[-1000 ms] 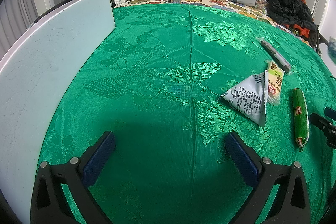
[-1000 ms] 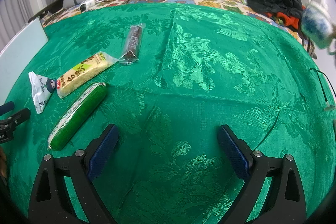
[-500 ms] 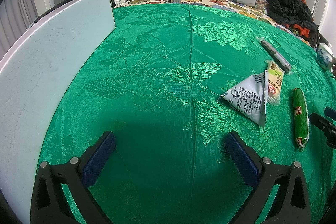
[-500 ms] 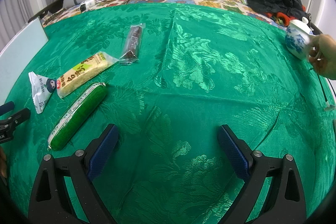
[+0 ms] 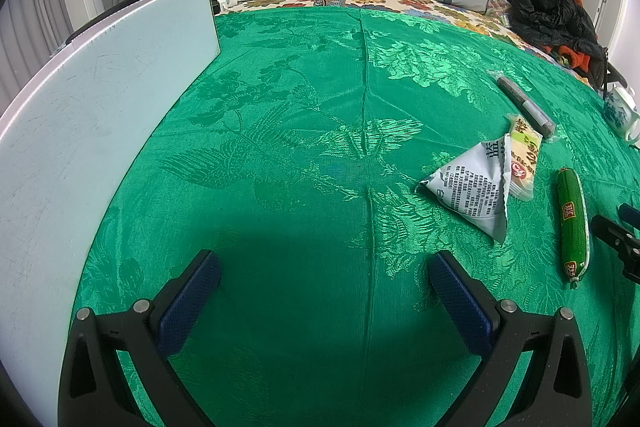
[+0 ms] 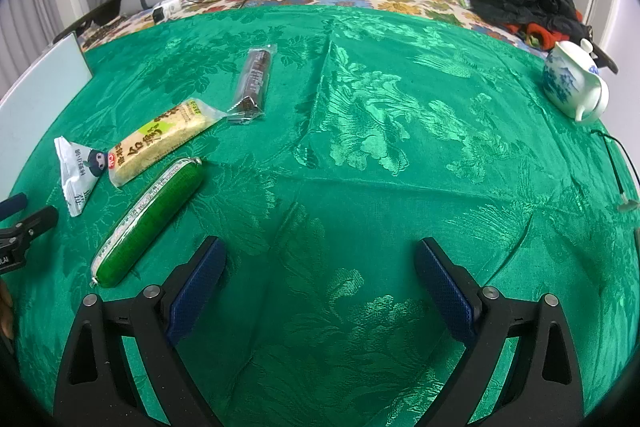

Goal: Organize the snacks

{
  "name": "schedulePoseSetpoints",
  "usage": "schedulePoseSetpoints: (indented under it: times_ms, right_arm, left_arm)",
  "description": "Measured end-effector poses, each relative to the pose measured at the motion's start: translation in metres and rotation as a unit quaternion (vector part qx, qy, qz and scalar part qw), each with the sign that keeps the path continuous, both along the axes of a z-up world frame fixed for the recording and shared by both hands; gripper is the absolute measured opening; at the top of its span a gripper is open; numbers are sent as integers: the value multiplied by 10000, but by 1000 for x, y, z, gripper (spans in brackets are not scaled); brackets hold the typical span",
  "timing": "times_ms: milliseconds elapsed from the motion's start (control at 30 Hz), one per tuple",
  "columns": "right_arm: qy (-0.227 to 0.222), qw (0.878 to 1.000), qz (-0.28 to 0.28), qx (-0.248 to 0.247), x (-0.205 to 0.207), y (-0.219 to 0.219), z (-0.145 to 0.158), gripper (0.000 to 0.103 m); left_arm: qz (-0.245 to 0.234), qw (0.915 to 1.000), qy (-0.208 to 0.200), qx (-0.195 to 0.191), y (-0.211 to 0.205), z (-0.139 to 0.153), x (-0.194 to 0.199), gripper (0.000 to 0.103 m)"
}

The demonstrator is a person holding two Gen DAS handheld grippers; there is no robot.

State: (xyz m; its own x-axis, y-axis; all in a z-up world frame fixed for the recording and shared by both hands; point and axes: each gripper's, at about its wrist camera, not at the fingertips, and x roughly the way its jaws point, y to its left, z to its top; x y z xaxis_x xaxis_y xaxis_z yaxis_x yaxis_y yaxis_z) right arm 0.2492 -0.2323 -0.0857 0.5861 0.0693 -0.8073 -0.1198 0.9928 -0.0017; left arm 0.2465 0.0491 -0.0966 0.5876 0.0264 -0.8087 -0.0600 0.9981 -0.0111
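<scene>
A white porcelain teapot with blue painted patterns (image 6: 573, 87) stood at the far right edge of the green brocade cloth (image 6: 360, 131), where 1 second earlier it had been only a blur in the air and half a second earlier a hand had been setting it down; that hand was gone from view. Judged from this, the scene was being laid out and the sorting itself had not begun, since no snack was held or grouped.

The left gripper (image 5: 324, 285) hung wide open over bare cloth near the front edge, gripping nothing. The right gripper (image 6: 320, 269) was likewise spread wide and empty, close to the front edge.

There were 4 snacks, all toward the left of the cloth as the right wrist view showed it, lying in a loose row from front to back. Nearest the right gripper lay 1 green plastic-cased sausage stick (image 6: 150, 217). Just beyond it lay 1 clear-wrapped beige rice cracker bar with a yellow-green label (image 6: 164, 139), touching or nearly touching 1 white triangular foil packet with printed text (image 5: 476, 193). Farthest back lay 1 dark brown bar in a clear wrapper (image 6: 256, 79).

Also counted: 1 teapot, 1 pale grey-white board (image 5: 80, 131) along the left edge of the cloth, and 2 open grippers.
</scene>
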Motion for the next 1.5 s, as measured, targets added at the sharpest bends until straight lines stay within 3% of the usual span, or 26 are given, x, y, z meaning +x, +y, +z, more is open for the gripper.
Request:
schedulePoseSetpoints:
  times_ms: [933,1033,1100,1200,1333,1400,1500]
  right_arm:
    - [1,9999,-122,25,-1,-1,1,97]
    - [51,9998,-32,178,-13,-8,9,96]
    - [-167,9993,-59,342,-30,-18,20,96]
    - [-437,9983,-100,362,-59,-34,30,96]
    - [-343,9960,-269,780,-82,-51,31,96]
    - [-253,9938,-365,1016,-89,-54,31,96]
    - [-218,9904,-452,1289,-100,-53,32,96]
  left_arm:
    - [-8,10000,1,-2,0,0,0,103]
    - [-320,9988,363,-11,3,2,-2,103]
    - [-276,9989,329,-166,7,7,-11,103]
    - [-273,9971,57,-703,10,18,-26,103]
    - [-617,9930,-97,-999,-12,41,-13,102]
    - [-828,9924,-64,-910,-32,47,7,103]
    - [-988,9942,275,-333,-60,37,38,102]
